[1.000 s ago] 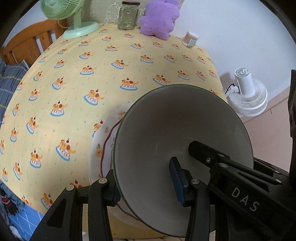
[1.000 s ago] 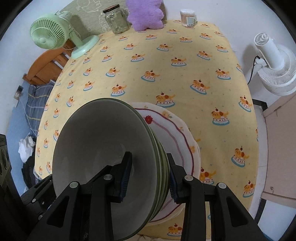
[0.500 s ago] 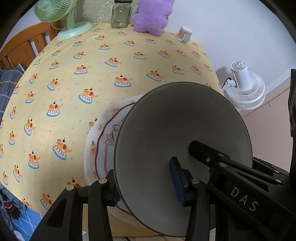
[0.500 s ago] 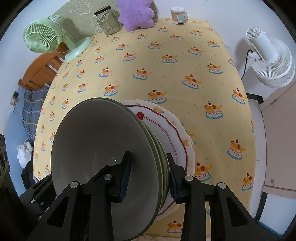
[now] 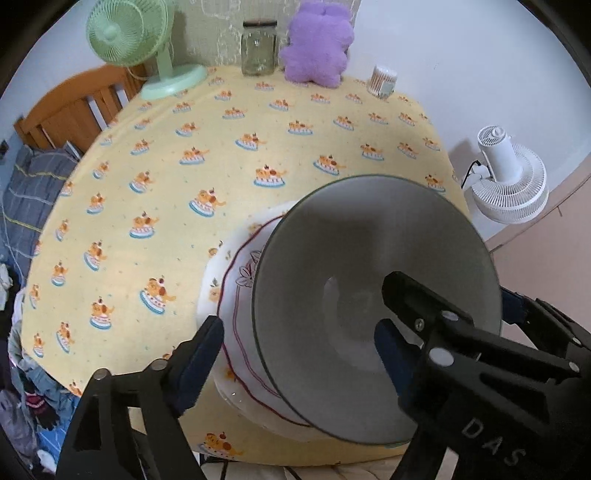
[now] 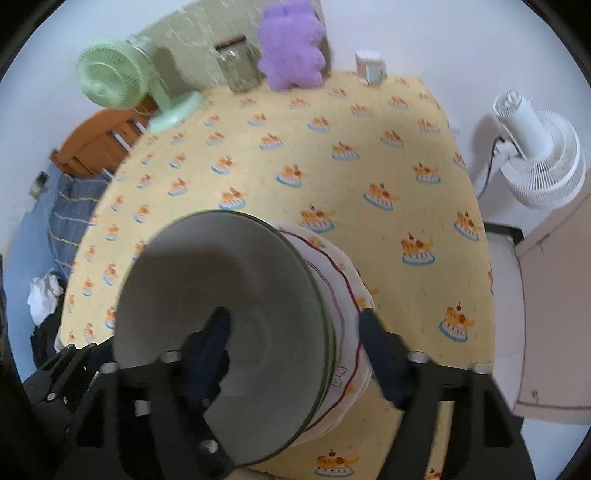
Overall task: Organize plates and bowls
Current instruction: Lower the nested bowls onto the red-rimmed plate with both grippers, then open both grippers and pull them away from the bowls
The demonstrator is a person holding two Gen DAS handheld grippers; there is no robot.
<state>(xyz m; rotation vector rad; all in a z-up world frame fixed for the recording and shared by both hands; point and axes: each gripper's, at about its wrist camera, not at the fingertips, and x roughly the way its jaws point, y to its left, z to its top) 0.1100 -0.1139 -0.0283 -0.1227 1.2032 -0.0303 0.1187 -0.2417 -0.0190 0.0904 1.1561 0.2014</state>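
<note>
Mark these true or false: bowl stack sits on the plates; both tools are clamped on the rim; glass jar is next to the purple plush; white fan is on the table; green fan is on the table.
1. The grey-green bowls are stacked on the white plates. True.
2. Both tools clamp the bowl rim. False: the left tool and right tool have just been opening, their pads now clear of the stack between them.
3. The glass jar stands beside the purple plush. True.
4. The white fan is on the table. False: it stands beyond the table edge.
5. The green fan is on the table. True.
</note>
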